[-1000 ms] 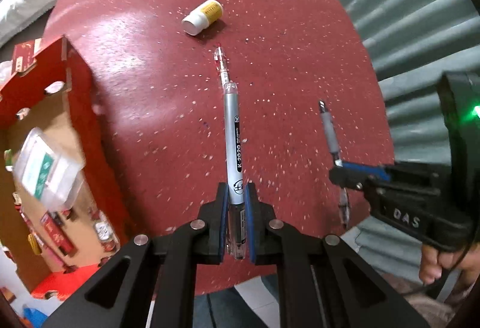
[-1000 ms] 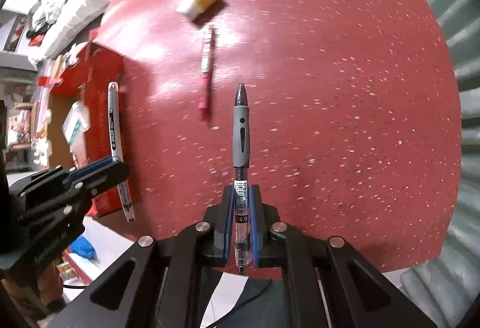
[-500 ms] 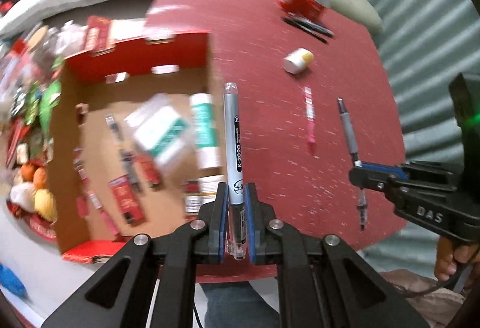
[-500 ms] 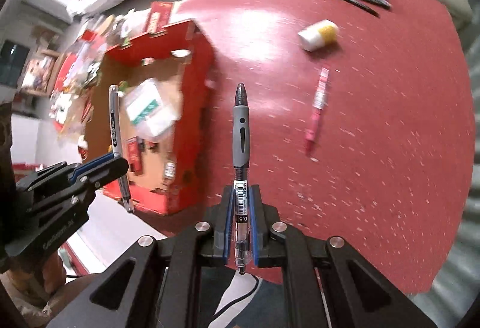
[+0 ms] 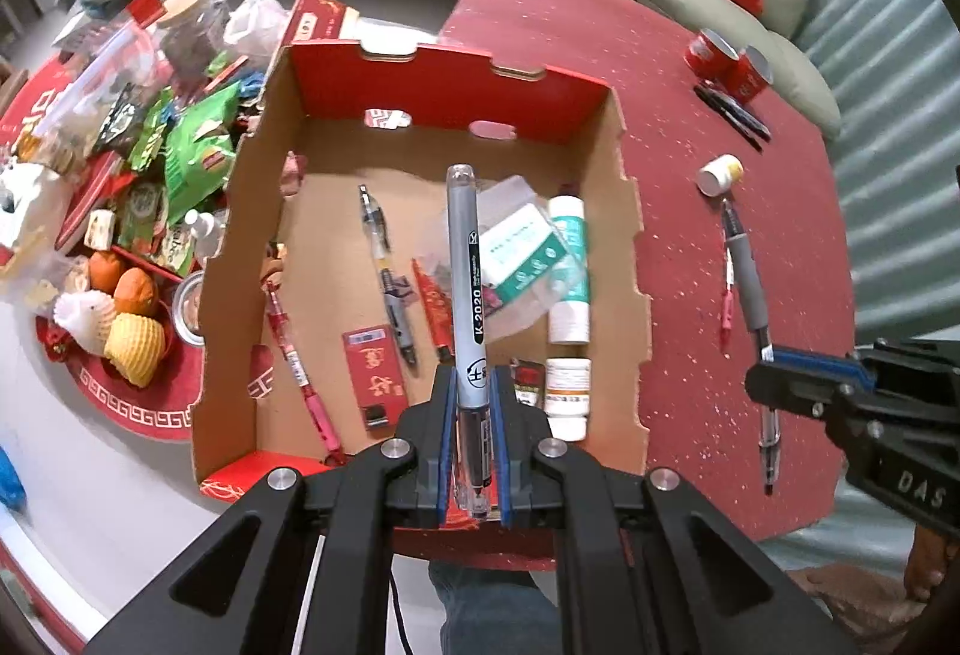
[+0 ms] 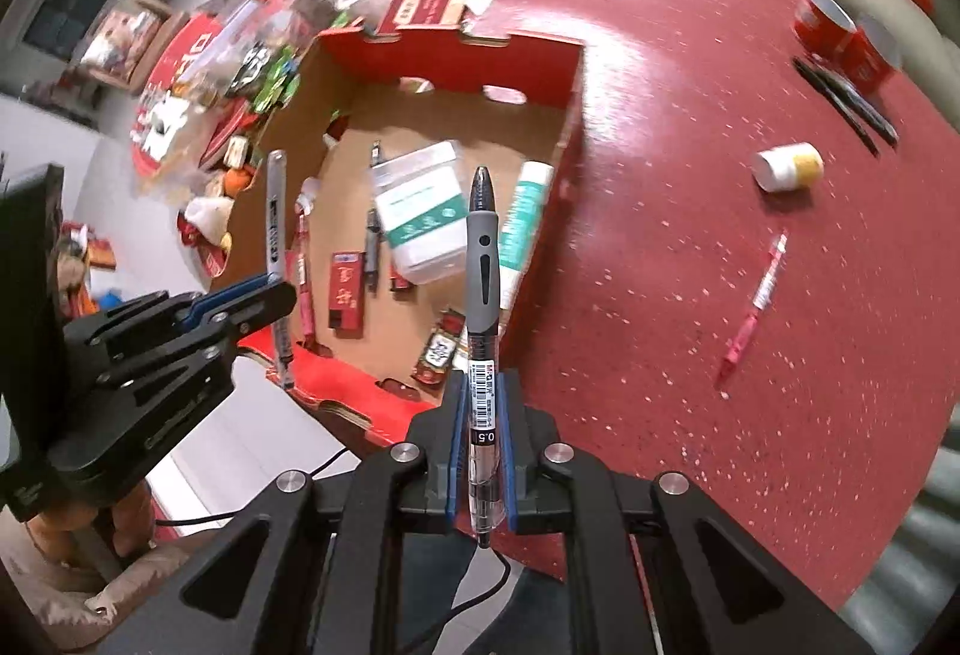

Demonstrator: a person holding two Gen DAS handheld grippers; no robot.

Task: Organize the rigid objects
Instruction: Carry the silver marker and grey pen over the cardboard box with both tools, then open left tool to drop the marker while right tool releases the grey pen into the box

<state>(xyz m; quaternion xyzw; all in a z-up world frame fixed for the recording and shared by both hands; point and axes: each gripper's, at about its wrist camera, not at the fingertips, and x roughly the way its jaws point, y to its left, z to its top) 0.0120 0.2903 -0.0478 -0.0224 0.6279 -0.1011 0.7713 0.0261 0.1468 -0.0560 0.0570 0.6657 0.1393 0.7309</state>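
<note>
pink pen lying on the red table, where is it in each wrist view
Left wrist: the pink pen lies at the right, partly behind the grey-grip pen that the right gripper holds.
Right wrist: the pink pen lies right of centre, alone on the table.
Shared landmark: the small yellow-and-white bottle beyond it.

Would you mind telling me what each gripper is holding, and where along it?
The left gripper clamps a silver pen near its tip end; the right gripper clamps a grey pen on its clear barrel.
</note>
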